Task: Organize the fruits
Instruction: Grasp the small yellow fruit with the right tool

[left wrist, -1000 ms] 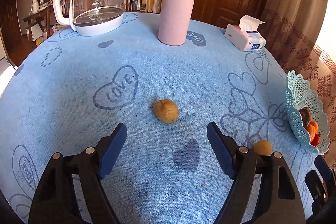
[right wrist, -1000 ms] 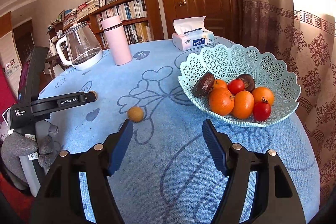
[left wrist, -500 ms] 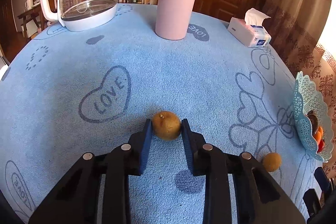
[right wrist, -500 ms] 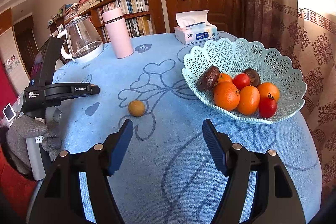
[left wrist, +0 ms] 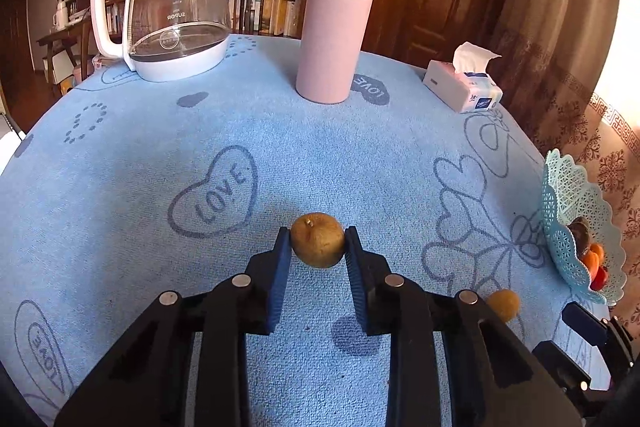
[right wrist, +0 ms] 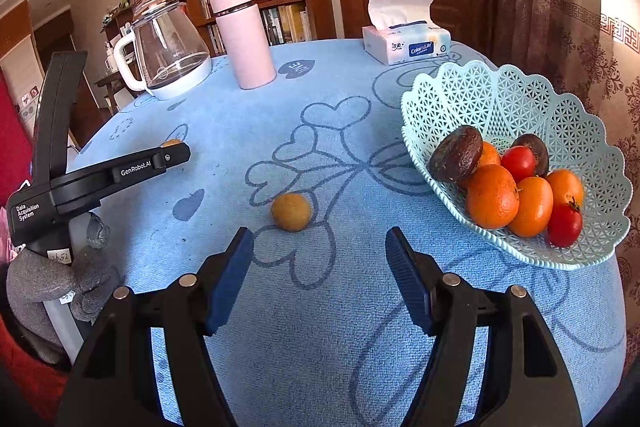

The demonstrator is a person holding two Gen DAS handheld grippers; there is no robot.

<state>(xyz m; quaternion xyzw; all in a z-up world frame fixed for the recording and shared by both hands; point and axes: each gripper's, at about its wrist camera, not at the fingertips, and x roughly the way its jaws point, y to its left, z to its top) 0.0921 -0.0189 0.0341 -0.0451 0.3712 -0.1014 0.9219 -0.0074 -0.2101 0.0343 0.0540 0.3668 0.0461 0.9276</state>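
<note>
Blue terry cloth printed with hearts covers the round tabletop [left wrist: 320,155], and on it the picture has changed: a second ago the left gripper [left wrist: 318,247] stood with its jaws wide apart around the brown fruit [left wrist: 317,239]; now they are clamped on its sides near the middle of the cloth. The pick is made, so my guess is a carry to the right comes next. The mint lattice basket [right wrist: 520,99] sits at the right edge, already holding oranges, tomatoes and two dark fruits. The glass kettle [left wrist: 176,23] stands far left, the pink flask [left wrist: 336,31] far centre, and the tissue box [right wrist: 404,39] far right, all well away from that path. The right gripper [right wrist: 320,275] hangs with jaws apart just short of the second small fruit [right wrist: 291,211], which lies loose between the left gripper and the basket. That fruit and the right gripper itself are what I judge could crowd the crossing.
</note>
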